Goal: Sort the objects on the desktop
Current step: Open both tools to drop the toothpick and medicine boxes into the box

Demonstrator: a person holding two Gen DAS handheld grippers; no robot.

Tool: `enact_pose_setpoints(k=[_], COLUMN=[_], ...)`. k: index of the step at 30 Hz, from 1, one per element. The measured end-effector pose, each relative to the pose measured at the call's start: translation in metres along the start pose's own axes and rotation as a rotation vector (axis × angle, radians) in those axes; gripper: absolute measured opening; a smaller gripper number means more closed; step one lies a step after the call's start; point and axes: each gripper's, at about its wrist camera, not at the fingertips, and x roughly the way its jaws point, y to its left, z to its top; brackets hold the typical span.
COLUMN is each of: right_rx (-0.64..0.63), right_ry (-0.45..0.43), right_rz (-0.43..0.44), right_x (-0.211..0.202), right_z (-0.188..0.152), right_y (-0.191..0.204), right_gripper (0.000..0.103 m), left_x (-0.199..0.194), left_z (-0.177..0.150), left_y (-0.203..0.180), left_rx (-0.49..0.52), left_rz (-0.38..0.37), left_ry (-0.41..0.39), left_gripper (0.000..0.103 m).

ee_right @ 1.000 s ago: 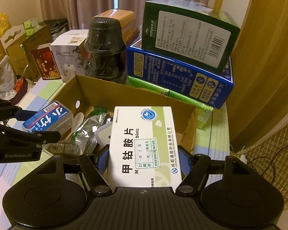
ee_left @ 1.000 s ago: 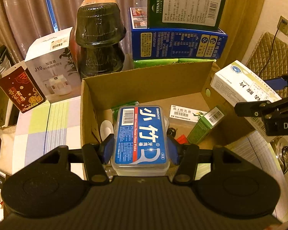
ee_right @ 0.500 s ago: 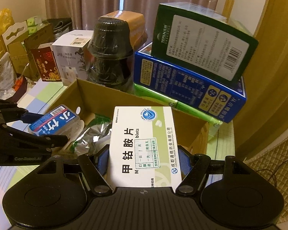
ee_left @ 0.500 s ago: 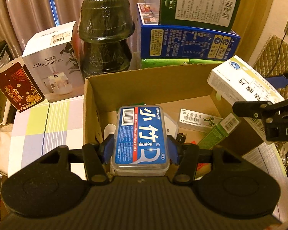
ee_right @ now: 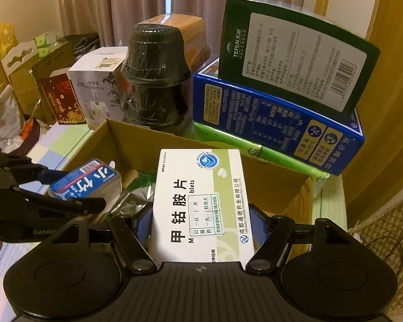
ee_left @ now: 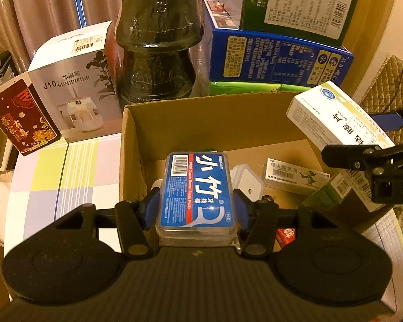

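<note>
The left gripper [ee_left: 196,209] has its fingers [ee_left: 150,206] clamped on a floss pick case [ee_left: 197,190] (blue label up), held over the open cardboard box [ee_left: 201,123]. The right gripper [ee_right: 201,225] grips a white medicine box [ee_right: 201,204] over the same box, where 2 small packets [ee_left: 295,177] lie.
</note>
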Motion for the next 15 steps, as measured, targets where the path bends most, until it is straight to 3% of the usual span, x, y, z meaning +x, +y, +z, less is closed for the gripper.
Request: enact_pose_setpoints(k=[3,5,8,15], right_rx=[0.032,0.084,0.142,0.133], right_ry=[-0.020,-0.039,-0.053,-0.050], right_rz=[0.025,0.053,0.070,0.049], right_x=[0.003,0.005,0.004,0.002], right_z=[0.001,0.002,0.002,-0.010], right_y=[-0.002,-0.007,-0.013,-0.016], right_gripper=[0.068,0.070,0.077,0.082], left_x=[0.003,0.003,0.003,-0.003], left_z=[0.000,-0.001,-0.002,-0.010], left_y=[0.002,0.003,0.007,0.010], left_rx=[-0.002,-0.008,-0.017,0.004], left_rz=[0.009,0.029,0.032,0.060], left_ry=[-0.003,-0.020,-0.027,-0.033], left_gripper=[0.053,0.066,0.066,0.066])
